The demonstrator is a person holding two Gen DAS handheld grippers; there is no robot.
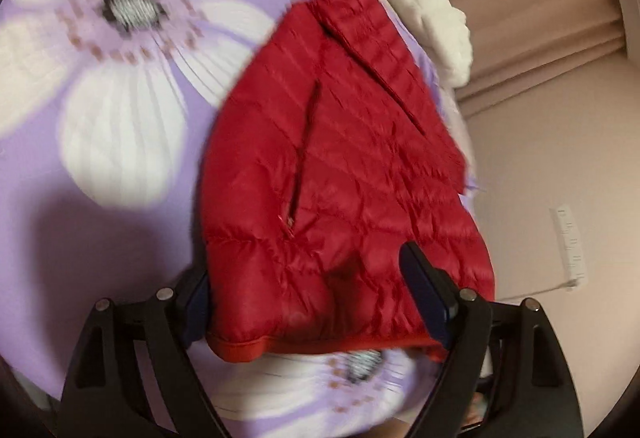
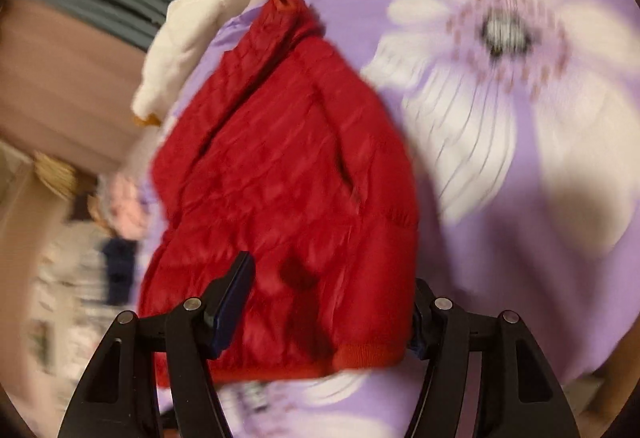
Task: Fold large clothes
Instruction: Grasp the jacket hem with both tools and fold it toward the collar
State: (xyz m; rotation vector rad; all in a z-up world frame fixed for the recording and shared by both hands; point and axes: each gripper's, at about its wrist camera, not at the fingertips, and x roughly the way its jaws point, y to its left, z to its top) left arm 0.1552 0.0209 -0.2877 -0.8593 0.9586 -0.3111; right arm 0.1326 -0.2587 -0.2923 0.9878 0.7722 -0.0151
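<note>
Jacket (image 1: 336, 165) lies on the bedspread (image 1: 120, 117), long axis toward 12 o'clock, hem between the spread, unclamped jaws of both left gripper (image 1: 316, 302) and right gripper (image 2: 332, 314), equally near.

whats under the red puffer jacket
The red puffer jacket lies on a purple bedspread printed with big white flowers. The print shows all around it; anything directly beneath the jacket is covered and cannot be seen.

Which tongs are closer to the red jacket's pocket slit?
Left, seemingly. The pocket slit ends just ahead of the left tongs, between their fingers; from the right tongs it lies farther ahead, toward their right finger.
</note>
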